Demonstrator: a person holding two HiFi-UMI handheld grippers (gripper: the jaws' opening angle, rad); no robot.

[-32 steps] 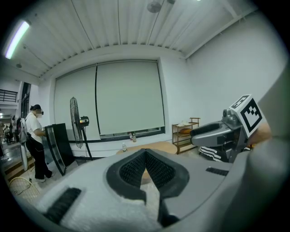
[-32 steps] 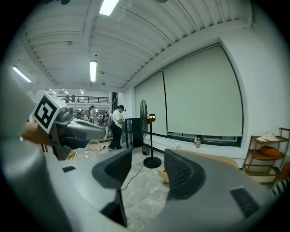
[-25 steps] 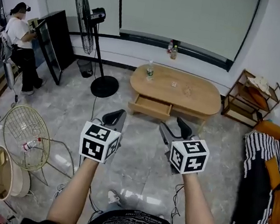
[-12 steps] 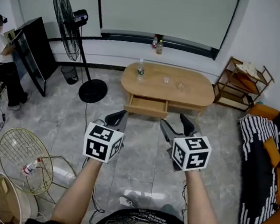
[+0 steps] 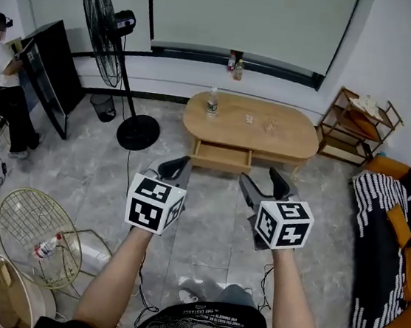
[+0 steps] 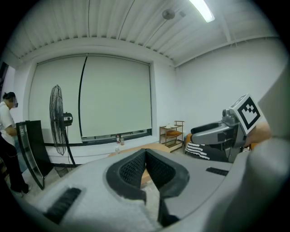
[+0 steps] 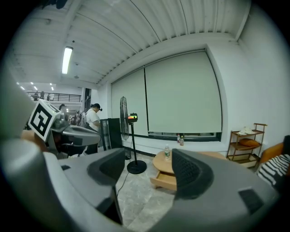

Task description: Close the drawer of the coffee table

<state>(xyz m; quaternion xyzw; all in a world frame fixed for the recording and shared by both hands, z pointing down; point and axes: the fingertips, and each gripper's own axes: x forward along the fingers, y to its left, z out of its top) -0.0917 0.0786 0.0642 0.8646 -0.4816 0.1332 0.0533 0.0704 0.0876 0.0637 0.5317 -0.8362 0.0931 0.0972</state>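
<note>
The oval wooden coffee table stands across the marble floor, and its drawer is pulled out towards me. Both grippers hang in the air well short of it, pointing at it. My left gripper is shut with nothing in it; in the left gripper view its pads meet at the tips. To its right, my right gripper is open and its jaws are opening, nothing between them. The right gripper view shows the drawer through the gap between the jaws.
A water bottle and small items stand on the table top. A standing fan is at the left, a wooden shelf at the right, a sofa with a striped blanket beside it. A person stands at a black cabinet.
Both grippers have moved forward towards the coffee table. The right gripper's jaws stand a little wider apart than before. The drawer has not moved.
</note>
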